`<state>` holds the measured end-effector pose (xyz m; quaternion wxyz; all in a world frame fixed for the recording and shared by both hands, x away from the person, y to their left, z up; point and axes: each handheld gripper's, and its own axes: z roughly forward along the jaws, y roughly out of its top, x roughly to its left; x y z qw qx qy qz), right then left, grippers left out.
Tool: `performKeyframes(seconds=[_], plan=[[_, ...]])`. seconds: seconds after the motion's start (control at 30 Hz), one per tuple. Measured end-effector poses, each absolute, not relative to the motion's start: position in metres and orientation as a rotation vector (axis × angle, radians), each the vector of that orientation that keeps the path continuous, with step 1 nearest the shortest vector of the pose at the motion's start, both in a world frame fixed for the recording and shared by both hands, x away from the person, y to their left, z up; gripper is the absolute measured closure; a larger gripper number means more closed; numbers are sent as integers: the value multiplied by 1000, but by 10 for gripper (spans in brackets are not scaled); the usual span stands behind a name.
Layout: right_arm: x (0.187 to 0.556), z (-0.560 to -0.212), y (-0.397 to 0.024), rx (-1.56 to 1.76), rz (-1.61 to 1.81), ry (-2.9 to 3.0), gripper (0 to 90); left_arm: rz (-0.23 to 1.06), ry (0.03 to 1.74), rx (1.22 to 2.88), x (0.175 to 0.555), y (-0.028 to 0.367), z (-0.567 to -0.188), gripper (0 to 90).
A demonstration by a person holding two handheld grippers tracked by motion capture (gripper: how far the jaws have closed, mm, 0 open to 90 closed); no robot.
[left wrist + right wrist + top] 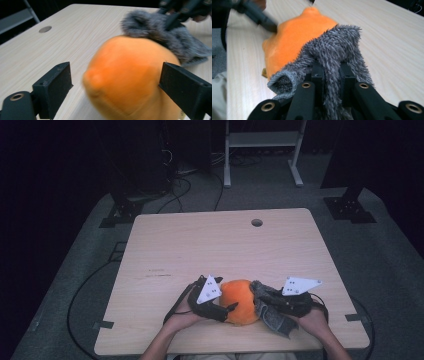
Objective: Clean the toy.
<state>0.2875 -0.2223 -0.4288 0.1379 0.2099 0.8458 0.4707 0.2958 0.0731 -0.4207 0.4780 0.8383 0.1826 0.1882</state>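
An orange plush toy (240, 301) lies near the front edge of the light wooden table (210, 240). A grey fuzzy cloth (272, 317) covers its right side and trails toward the person. My left gripper (226, 301) is at the toy's left. In the left gripper view its jaws straddle the orange toy (125, 75), with a gap at the left pad (58, 82), so the left gripper (115, 82) is open. My right gripper (261, 295) comes in from the right. The right gripper view shows this gripper (332, 67) shut on a fold of the grey cloth (337, 42) over the orange toy (294, 37).
A round hole (256, 222) sits near the table's far edge. Bare wood stretches from the toy to the far edge. Behind the table stand a white frame (262, 140) and black stand bases (350, 207), with cables (175, 195) on the grey floor.
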Motion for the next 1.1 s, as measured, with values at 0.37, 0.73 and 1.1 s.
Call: performKeyframes(seconds=[0.37, 0.73, 1.1], plan=[[282, -399, -202, 484, 1459, 2431, 774, 496, 237, 2096, 279, 53, -434, 269], [298, -419, -226, 642, 1444, 2440, 775, 493, 230, 2090, 279, 56, -437, 270], [290, -394, -210, 499, 1466, 2463, 775, 522, 136, 2074, 271, 48, -436, 267]])
